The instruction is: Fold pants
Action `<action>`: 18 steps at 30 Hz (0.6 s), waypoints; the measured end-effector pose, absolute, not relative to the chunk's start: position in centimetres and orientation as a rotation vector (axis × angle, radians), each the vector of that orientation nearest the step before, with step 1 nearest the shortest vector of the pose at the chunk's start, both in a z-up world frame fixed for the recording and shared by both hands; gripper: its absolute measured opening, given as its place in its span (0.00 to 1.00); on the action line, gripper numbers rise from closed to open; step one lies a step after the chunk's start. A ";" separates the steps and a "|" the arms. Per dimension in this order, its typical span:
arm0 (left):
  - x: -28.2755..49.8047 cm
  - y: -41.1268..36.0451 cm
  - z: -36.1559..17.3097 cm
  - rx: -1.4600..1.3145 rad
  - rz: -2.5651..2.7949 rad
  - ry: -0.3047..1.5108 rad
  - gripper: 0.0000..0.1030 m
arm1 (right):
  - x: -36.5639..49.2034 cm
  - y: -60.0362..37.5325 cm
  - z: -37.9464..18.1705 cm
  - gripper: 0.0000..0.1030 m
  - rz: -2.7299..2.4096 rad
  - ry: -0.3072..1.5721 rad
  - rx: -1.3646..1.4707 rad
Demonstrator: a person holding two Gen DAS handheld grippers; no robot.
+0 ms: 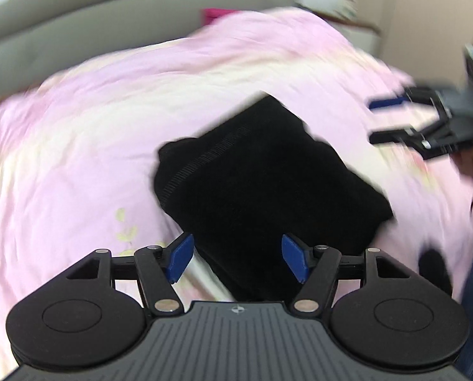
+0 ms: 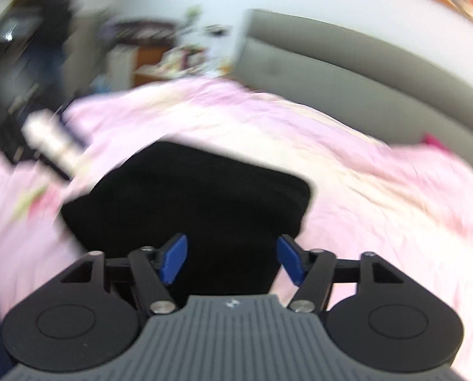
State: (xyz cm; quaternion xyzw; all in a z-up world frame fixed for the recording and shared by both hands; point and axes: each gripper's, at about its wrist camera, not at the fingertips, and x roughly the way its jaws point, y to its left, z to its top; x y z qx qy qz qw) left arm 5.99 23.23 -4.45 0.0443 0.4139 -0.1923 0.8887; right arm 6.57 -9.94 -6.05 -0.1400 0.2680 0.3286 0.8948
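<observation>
The black pants [image 1: 261, 174] lie folded into a compact bundle on the pink bedsheet [image 1: 77, 146]. A ribbed waistband edge shows along their left side. My left gripper [image 1: 238, 258] is open and empty, just above the near edge of the bundle. My right gripper [image 2: 231, 258] is open and empty over the near edge of the same pants [image 2: 192, 206]. In the left wrist view the right gripper [image 1: 392, 119] shows at the far right, open, apart from the pants. Both views are blurred by motion.
A grey padded headboard [image 1: 87, 25] runs behind the bed, also in the right wrist view [image 2: 363, 73]. A magenta object [image 1: 212, 16] lies near the headboard. Shelves with clutter [image 2: 172, 54] and dark furniture [image 2: 17, 63] stand beyond the bed. The sheet [image 2: 379, 190] is wrinkled.
</observation>
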 end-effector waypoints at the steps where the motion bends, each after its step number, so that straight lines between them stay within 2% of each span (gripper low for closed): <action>1: 7.1 23.7 -4.6 0.045 -0.382 0.866 0.73 | 8.7 -9.5 -5.4 0.68 0.664 0.567 -0.236; 6: 12.1 24.7 -6.5 -0.089 -0.317 0.928 0.73 | 17.1 -9.5 -6.1 0.69 0.584 0.665 0.001; 11: 13.6 25.9 -8.4 -0.150 -0.286 0.989 0.73 | 22.8 -9.6 -9.6 0.69 0.529 0.806 0.214; 13: 14.3 26.4 -9.0 -0.180 -0.284 1.003 0.79 | 24.7 -8.7 -11.0 0.68 0.537 0.839 0.261; 18: 15.6 28.0 -10.9 -0.327 -0.284 1.029 0.83 | 27.5 -7.7 -13.7 0.66 0.577 0.915 0.345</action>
